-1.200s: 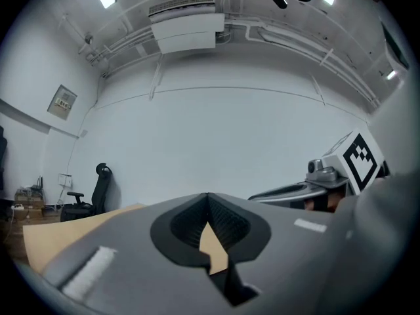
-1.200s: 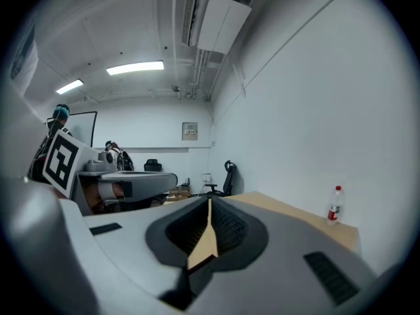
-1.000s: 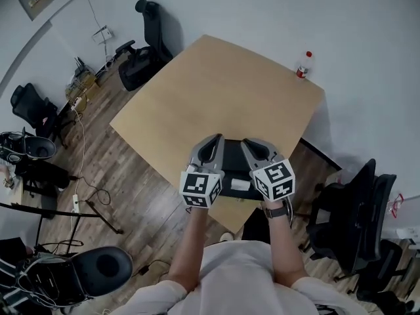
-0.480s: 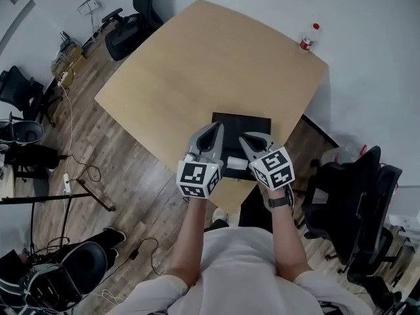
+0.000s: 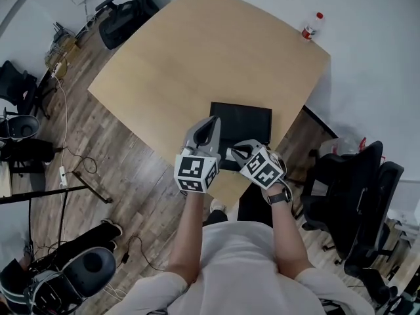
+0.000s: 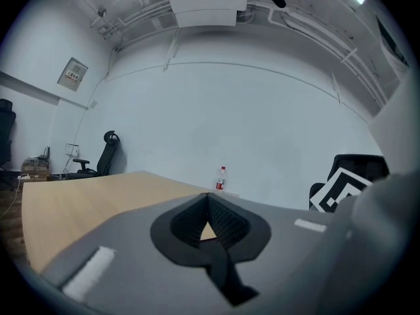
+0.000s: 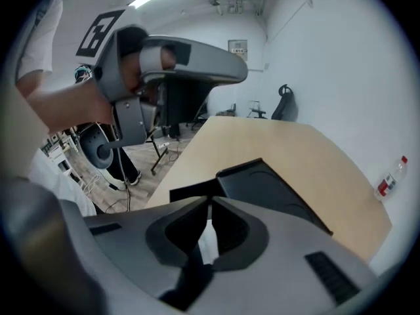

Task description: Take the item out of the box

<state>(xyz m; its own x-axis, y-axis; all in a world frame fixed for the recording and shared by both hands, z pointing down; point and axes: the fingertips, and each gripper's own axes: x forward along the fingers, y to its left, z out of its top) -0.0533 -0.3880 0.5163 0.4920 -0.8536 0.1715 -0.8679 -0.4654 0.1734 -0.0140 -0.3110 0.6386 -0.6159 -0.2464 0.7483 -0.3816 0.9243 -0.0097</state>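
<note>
A flat black box (image 5: 241, 119) lies on the tan table (image 5: 190, 58) near its front corner. My left gripper (image 5: 211, 123) hovers over the box's left edge, its jaws shut and nothing between them; in the left gripper view its tips (image 6: 208, 196) meet. My right gripper (image 5: 235, 153) is by the box's near edge, turned toward the left one, with its jaws shut. In the right gripper view the black box (image 7: 272, 190) lies just past the tips (image 7: 209, 200). A white patch (image 7: 207, 236) shows through the gap behind them; I cannot tell what it is.
A plastic bottle with a red label (image 5: 310, 27) stands at the table's far right corner. Black office chairs (image 5: 351, 192) stand right of the table, and another (image 5: 121, 18) at its far left. Cables and stands are on the wood floor (image 5: 79, 143) to the left.
The black box, mostly hidden under the grippers a second ago, now shows beyond them. The right gripper has turned to point left toward the left gripper. Both stay shut.
</note>
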